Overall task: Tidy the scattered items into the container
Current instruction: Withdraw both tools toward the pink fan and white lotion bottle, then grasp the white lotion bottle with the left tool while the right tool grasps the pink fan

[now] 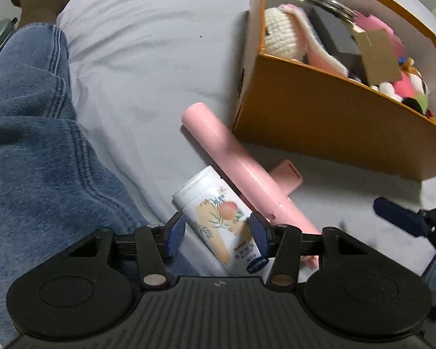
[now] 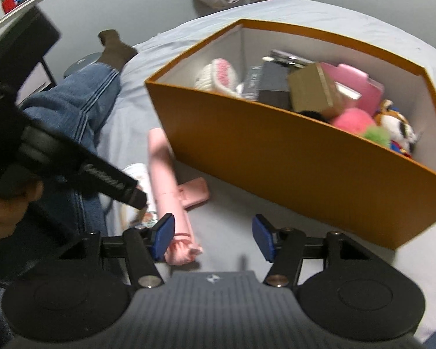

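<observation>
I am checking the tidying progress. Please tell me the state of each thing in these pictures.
White bottle: lying on the bed, between the open left tool pads.
Pink cylinder: lying on the bed, outside the box.
Orange box: open, holding toys.
Crochet bunny: inside the box.
Right tool: open, holding nothing.

Orange box (image 2: 290,157) with white inside; pink tube (image 1: 235,163); white bottle (image 1: 218,218) printed with a peach; blue jeans (image 1: 37,151); pale blue sheet (image 1: 148,58).

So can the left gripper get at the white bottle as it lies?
Probably yes: the left gripper already straddles the white bottle, jaws open on either side. The pink tube lies against one side but does not cover it.
</observation>
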`<state>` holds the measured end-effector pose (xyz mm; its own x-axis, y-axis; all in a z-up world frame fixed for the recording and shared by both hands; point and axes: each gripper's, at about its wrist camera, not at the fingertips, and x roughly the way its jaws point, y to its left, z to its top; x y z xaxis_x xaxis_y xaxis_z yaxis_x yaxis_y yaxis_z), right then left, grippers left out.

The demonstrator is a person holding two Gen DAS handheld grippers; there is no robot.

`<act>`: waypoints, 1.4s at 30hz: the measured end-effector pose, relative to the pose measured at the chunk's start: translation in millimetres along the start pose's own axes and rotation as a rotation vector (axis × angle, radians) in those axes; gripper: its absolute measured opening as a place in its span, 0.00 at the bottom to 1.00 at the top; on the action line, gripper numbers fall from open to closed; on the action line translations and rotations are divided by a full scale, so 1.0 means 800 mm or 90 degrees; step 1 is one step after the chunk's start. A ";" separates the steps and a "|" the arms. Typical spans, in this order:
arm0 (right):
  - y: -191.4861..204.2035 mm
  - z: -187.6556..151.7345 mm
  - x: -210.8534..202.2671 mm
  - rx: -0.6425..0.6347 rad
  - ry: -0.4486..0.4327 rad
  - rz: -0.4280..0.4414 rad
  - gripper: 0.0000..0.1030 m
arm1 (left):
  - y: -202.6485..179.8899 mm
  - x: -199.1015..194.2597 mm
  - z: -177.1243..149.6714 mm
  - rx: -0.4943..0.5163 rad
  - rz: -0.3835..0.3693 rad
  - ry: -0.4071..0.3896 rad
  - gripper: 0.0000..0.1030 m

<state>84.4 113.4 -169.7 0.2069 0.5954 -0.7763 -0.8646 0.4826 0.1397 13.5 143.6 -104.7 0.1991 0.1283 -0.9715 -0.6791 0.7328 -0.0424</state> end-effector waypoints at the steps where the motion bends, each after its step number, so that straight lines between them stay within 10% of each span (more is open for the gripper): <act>1: 0.001 0.002 0.003 -0.003 0.004 0.008 0.60 | 0.001 0.002 0.001 -0.005 0.000 0.004 0.56; 23: 0.015 0.004 0.049 -0.047 0.095 0.046 0.34 | 0.019 0.033 0.001 -0.047 -0.047 0.046 0.59; 42: -0.079 -0.059 -0.043 0.083 0.151 -0.107 0.34 | -0.135 0.028 -0.043 0.205 -0.098 0.028 0.54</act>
<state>110.4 31.9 -180.5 0.2168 0.3412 -0.9147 -0.7577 0.6496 0.0627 67.3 44.3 -130.1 0.2472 -0.0237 -0.9687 -0.3850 0.9150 -0.1207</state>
